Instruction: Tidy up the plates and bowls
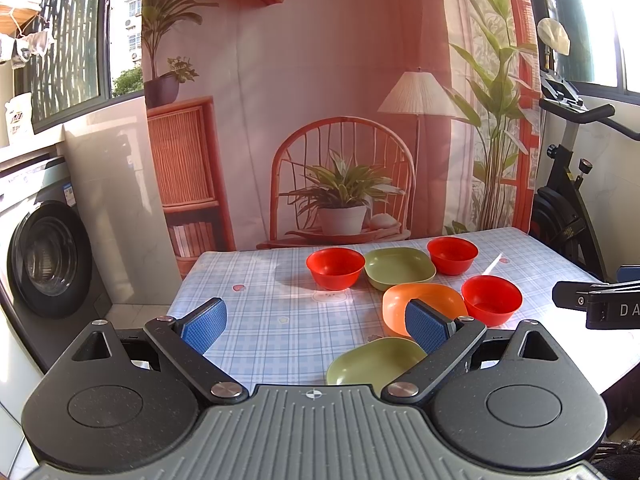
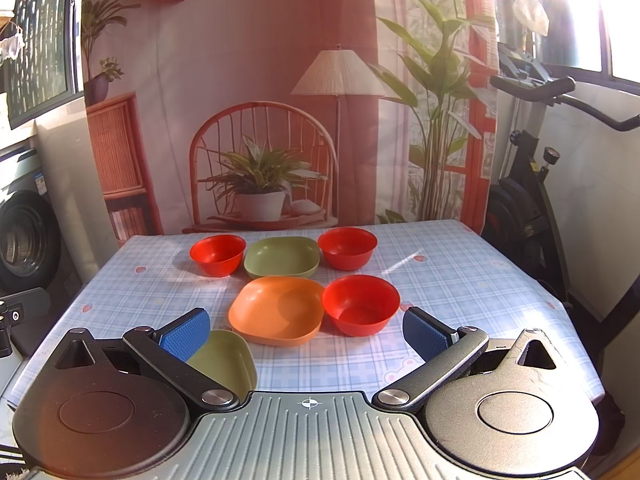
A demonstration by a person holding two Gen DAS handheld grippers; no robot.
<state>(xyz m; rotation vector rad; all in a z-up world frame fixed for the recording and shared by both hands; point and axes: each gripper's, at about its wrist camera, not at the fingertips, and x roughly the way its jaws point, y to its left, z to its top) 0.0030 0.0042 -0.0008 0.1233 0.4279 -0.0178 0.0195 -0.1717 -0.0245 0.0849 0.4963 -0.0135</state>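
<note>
Three red bowls stand on the checked tablecloth: one far left, one far right, one near right. A green plate lies between the far bowls. An orange plate lies left of the near bowl. A second green plate lies nearest, partly behind my right gripper's left finger. My right gripper is open and empty above the table's front. My left gripper is open and empty, left of the dishes; the orange plate sits behind its right finger.
The table stands before a printed backdrop. A washing machine is at the left, an exercise bike at the right. The right gripper's body shows at the left wrist view's right edge.
</note>
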